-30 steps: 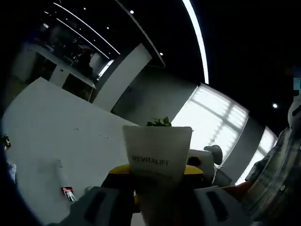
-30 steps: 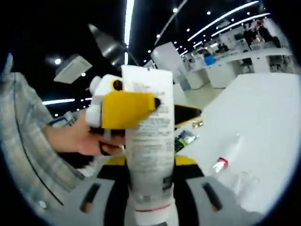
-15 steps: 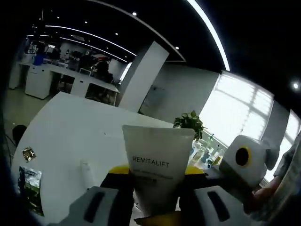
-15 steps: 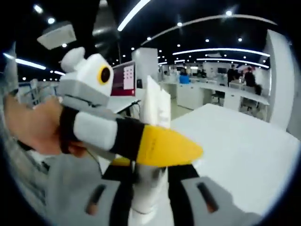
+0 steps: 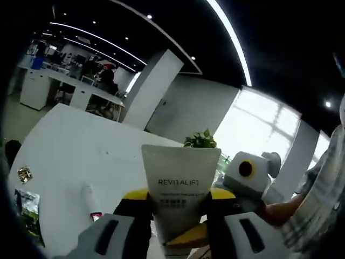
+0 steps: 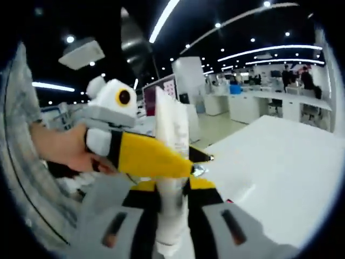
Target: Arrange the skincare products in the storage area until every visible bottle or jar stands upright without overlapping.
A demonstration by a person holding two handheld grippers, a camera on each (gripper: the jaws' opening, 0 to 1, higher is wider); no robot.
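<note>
A white tube printed REVITALIFT stands flat end up between my left gripper's yellow-tipped jaws, which are shut on it. The right gripper reaches in from the right, held by a person's hand, one yellow jaw low against the tube. In the right gripper view the same tube shows edge-on, and my right gripper is shut on its lower part. The left gripper crosses in from the left, its yellow jaw lying over the tube. The tube hangs in the air above the table.
A white table lies below, bearing a small tube with a red band, a green sachet and a small packet. A potted plant stands at its far end. A person's checked sleeve is at the right.
Both cameras have swung with the hands. The tube stays gripped by both grippers, and in the right gripper view the left gripper's yellow jaw has moved lower across the tube.
</note>
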